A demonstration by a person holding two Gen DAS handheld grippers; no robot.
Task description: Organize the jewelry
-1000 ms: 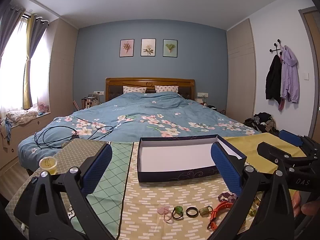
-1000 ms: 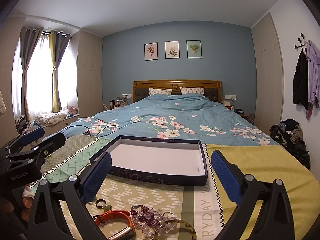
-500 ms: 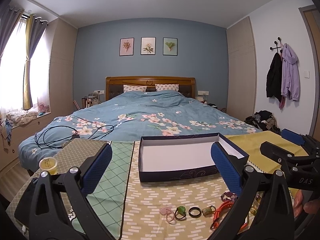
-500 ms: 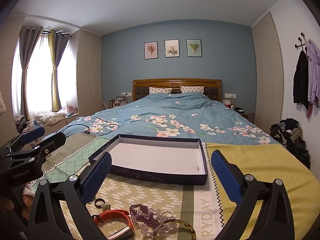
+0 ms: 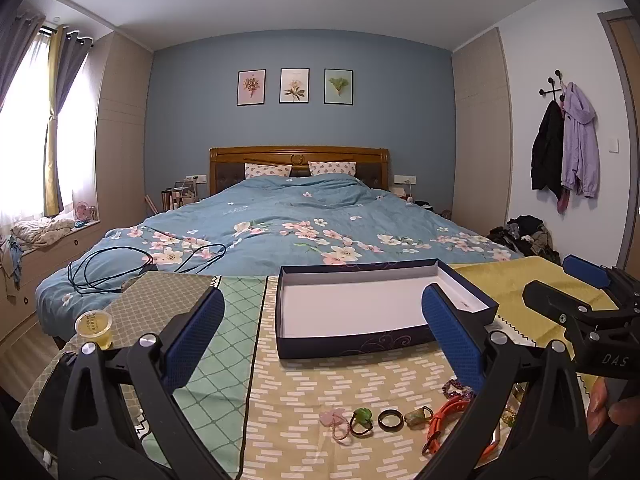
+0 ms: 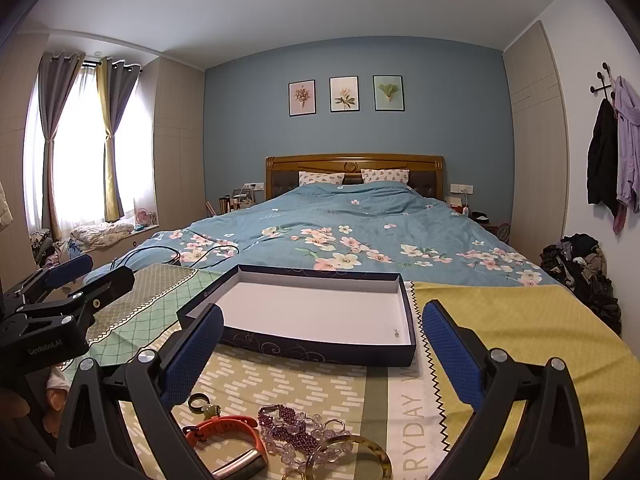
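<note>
An open dark blue box [image 5: 384, 344] with a white inside lies on the patterned cloth; it also shows in the right wrist view [image 6: 304, 350]. A tiny item [image 6: 396, 333] lies in its near right corner. In front lie a pink ring [image 5: 334, 420], a green ring [image 5: 362, 418], a black ring [image 5: 390, 418], an orange band [image 5: 440, 424] and purple beads [image 6: 286, 426], with an amber bangle [image 6: 352, 454]. My left gripper [image 5: 322, 332] is open and empty above the cloth. My right gripper [image 6: 320, 340] is open and empty above the jewelry.
A small yellow cup [image 5: 94, 326] stands at the left on the cloth. A black cable [image 5: 120, 268] lies on the blue flowered bed [image 5: 300, 228] beyond the box. The yellow cloth [image 6: 520, 328] lies to the right.
Both grippers have tilted slightly, so the box and jewelry sit a little lower in view. Nothing was picked up or let go.
</note>
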